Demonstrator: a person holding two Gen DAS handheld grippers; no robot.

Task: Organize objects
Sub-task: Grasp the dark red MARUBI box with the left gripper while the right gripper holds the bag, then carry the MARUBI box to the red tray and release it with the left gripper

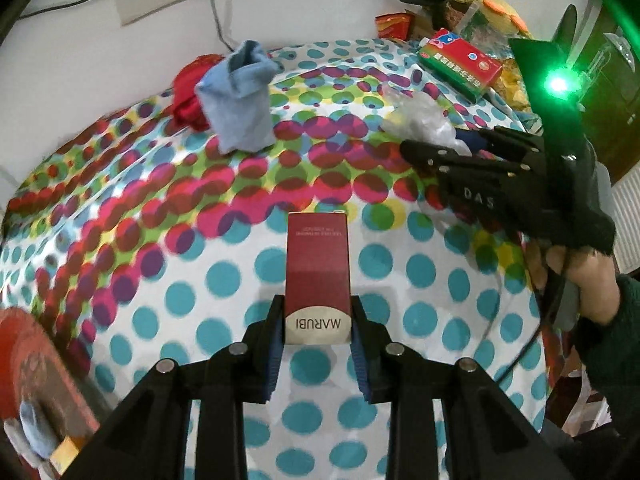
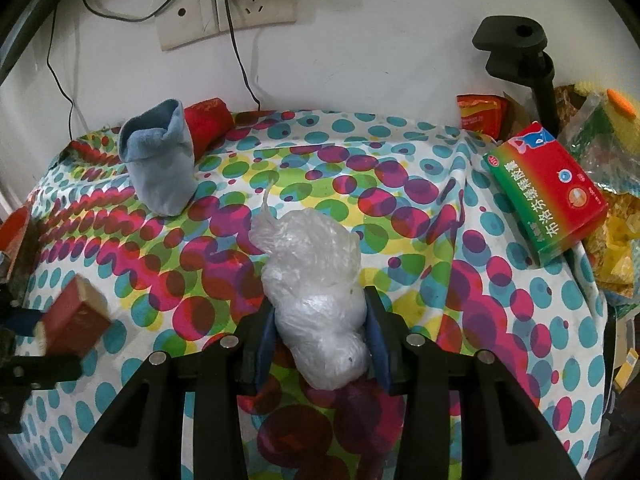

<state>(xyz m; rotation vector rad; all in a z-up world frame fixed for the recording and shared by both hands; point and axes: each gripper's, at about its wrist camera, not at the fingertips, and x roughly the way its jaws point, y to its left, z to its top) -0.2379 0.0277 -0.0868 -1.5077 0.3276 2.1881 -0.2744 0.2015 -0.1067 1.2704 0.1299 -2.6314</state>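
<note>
Maroon carton [image 1: 318,276] marked MARUBI is sitting clamped between the blue pads [image 1: 275,354] of the left gripper [image 1: 316,354], its lettered end nearest the camera, the rest of it jutting out over the spotted cloth [image 1: 192,280]; whether its far end is touching the cloth I cannot tell. From the right wrist view the same carton is showing blurred at the left edge, tilted.

Right gripper [image 2: 322,342] is pinching a crumpled clear plastic bag [image 2: 316,292], both pads [image 2: 265,340] pressing into its lower half, the twisted tail of the bag pointing away toward the wall. A bare hand [image 1: 580,280] in a dark sleeve is gripping that tool's handle, seen at the right of the left wrist view, with a green light glaring above it.

Light blue sock [image 2: 160,168] is standing bunched at the far left of the cloth, touching a red fabric item [image 2: 208,120] behind it. Red and green medicine box [image 2: 548,192] is lying tilted at the far right edge, against a heap of yellow packets [image 2: 616,248]. Wall sockets [image 2: 224,12] with plugged cables are hanging above
</note>
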